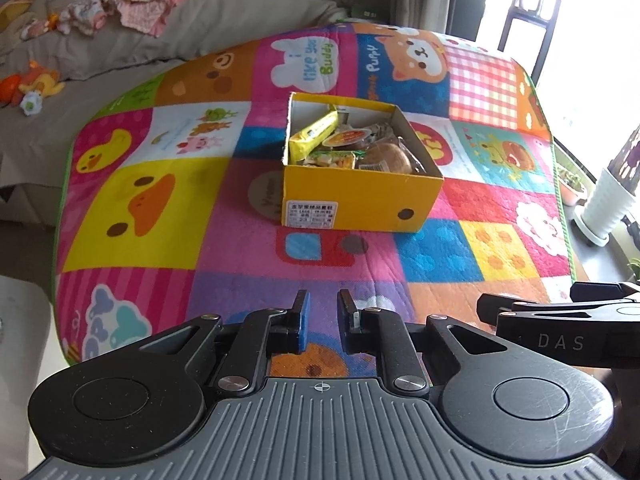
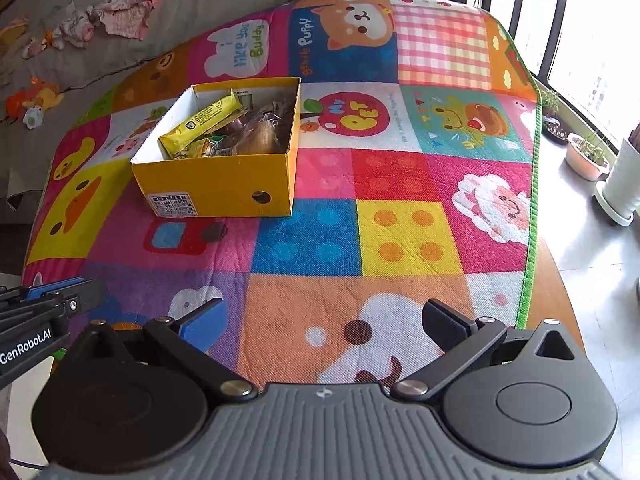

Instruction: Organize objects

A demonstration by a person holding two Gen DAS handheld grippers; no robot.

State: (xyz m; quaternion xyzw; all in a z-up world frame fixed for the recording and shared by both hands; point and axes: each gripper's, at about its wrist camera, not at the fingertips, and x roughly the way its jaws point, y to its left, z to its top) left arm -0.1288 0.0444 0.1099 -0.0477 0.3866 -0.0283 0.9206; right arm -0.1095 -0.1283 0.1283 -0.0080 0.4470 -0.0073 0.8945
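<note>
A yellow cardboard box [image 1: 360, 200] sits on the colourful patchwork mat [image 1: 160, 208], holding several snack packets, among them a long yellow bar [image 1: 312, 136] and a wrapped bun [image 1: 390, 158]. The box also shows in the right wrist view [image 2: 216, 188], with the yellow bar [image 2: 200, 126] on top. My left gripper [image 1: 324, 304] is near the mat's front edge, its jaws a narrow gap apart and empty. My right gripper [image 2: 326, 316] is wide open and empty, over the mat's front right part. Each gripper shows at the edge of the other's view.
A grey sofa [image 1: 100, 52] with clothes and soft toys [image 1: 36, 84] lies behind and left of the mat. Plant pots [image 2: 586, 158] and a white planter [image 2: 622, 184] stand on the floor at the right by the window. The mat's green edge [image 2: 528, 280] runs along the right.
</note>
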